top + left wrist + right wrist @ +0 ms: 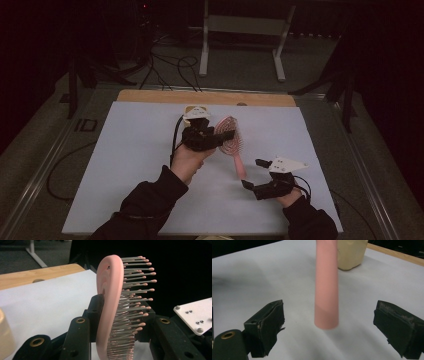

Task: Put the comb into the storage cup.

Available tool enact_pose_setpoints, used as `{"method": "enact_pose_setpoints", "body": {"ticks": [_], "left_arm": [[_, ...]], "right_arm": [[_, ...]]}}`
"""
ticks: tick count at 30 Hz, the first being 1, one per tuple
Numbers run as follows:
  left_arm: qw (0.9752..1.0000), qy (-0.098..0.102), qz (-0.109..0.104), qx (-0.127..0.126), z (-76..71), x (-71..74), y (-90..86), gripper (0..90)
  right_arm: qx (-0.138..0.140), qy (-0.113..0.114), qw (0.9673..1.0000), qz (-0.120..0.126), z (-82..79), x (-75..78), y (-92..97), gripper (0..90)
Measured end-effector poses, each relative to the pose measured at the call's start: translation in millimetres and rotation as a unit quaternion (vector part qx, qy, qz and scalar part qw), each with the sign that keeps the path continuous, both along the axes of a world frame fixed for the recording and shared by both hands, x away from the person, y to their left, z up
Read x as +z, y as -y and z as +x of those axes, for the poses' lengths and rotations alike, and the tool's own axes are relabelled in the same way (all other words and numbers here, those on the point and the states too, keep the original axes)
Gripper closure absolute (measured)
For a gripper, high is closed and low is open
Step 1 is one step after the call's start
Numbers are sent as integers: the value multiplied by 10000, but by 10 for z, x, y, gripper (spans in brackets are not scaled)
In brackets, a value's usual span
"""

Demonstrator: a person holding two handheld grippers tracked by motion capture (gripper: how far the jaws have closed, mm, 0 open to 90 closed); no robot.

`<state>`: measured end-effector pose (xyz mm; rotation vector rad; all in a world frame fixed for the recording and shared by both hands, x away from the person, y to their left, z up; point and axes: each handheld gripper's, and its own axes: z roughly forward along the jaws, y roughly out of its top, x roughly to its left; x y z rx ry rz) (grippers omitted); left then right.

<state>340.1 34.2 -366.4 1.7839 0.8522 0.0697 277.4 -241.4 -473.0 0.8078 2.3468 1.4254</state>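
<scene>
A pink hairbrush [231, 136] is held off the white sheet, bristles toward the right and handle reaching toward me. My left gripper [211, 135] is shut on its head. In the left gripper view the jaws clamp the pink back and the bristle side of the brush [110, 297]. My right gripper [253, 173] stands open at the handle's end. In the right gripper view the pink handle [326, 290] hangs between the wide-apart pads [270, 322] without touching either.
A cream-coloured container [350, 253] stands on the white sheet [135, 150] just behind the left hand. The table's wooden edge [150, 96] runs along the far side. Cables [170, 65] and a white stand [240, 25] sit on the floor beyond.
</scene>
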Motion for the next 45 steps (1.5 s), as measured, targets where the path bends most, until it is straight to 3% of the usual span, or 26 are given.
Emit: {"method": "enact_pose_setpoints", "body": {"ticks": [11, 27, 35, 45], "left_arm": [[9998, 131, 99, 146, 39, 110, -159, 654], [9985, 335, 188, 392, 128, 303, -405, 655], [9976, 415, 266, 487, 211, 410, -504, 655], [9965, 457, 195, 673, 355, 569, -641, 655]], "right_arm": [[130, 127, 9998, 9, -23, 2, 13, 110], [208, 78, 9997, 78, -35, 3, 9, 110], [234, 117, 9996, 85, -35, 10, 14, 110], [229, 136, 9996, 101, -41, 19, 15, 110]]}}
